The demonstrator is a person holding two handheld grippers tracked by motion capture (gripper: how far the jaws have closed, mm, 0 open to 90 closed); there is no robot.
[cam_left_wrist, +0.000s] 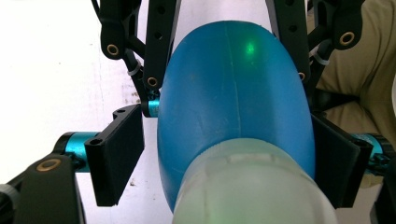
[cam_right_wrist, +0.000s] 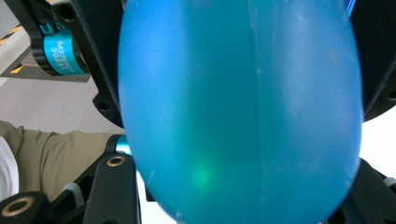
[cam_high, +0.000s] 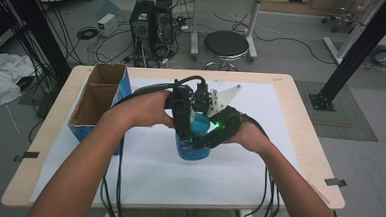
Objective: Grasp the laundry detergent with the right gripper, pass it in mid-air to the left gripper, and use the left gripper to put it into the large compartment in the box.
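L gripper [cam_high: 186, 119] & R gripper [cam_high: 219, 126] meet mid-table, jaws around something

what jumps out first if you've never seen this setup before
A rounded blue plastic bottle stands mid-table on the white sheet, with the left gripper and right gripper crowded around it from both sides. Left of it sits an open cardboard box with blue sides.

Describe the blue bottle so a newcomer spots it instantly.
Start at the wooden table with its white sheet. The cardboard box stands open at the left; the blue bottle stands near the sheet's middle, between both hands. It is the rounded translucent blue thing, flanked by the left hand-held gripper and right hand-held gripper.
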